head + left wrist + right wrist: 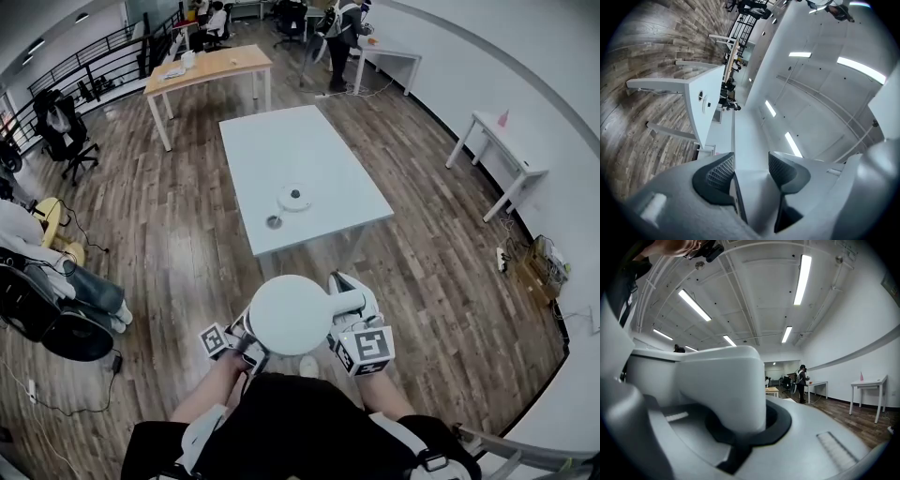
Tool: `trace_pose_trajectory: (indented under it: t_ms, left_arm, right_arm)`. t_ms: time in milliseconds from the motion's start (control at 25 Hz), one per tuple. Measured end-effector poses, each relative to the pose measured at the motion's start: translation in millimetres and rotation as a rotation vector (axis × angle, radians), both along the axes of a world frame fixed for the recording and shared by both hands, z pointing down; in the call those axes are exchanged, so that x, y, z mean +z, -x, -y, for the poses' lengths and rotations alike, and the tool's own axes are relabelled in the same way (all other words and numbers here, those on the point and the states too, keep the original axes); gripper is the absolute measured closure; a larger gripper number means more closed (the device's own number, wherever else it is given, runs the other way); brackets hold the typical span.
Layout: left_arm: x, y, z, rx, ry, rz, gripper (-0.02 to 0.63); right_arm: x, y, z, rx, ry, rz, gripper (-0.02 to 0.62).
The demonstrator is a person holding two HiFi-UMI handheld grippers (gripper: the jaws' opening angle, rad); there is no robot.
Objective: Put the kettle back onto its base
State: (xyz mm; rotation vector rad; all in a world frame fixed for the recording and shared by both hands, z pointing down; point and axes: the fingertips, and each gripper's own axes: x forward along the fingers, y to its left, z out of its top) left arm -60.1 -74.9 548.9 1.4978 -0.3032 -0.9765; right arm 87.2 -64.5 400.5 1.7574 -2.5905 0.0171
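In the head view a white kettle (289, 315) hangs close in front of the person's body, over the wooden floor and short of the white table (323, 155). My right gripper (352, 326) is shut on the kettle's handle (723, 380), which fills the right gripper view between the jaws of that gripper (745, 427). My left gripper (234, 342) sits against the kettle's left side. In the left gripper view the jaws of this gripper (750, 161) stand apart with nothing pinched. The round white base (294, 197) lies near the table's front edge.
A small round object (274, 222) lies on the table beside the base. A wooden desk (208, 67) stands beyond, and a small white table (506, 150) stands at the right wall. A seated person (56, 272) is at the left, and another person (339, 37) stands far back.
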Motion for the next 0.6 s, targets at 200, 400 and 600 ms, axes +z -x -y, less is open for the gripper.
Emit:
trace_pose_trajectory:
  t_ms: [200,400,600]
  left_arm:
    - [0,-35,31,-0.011,-0.009,0.001,0.384]
    - [4,-61,59,-0.028,0.0,0.003,0.384]
    - [14,-74,80,-0.035,0.018,0.018,0.383]
  right_arm:
    - [-4,-31,31,-0.015,-0.016,-0.018,0.589]
    - [-2,-59,63,-0.016,-0.011,-0.013,0.59]
    - [15,-77,88,-0.018,0.013,0.019,0.589]
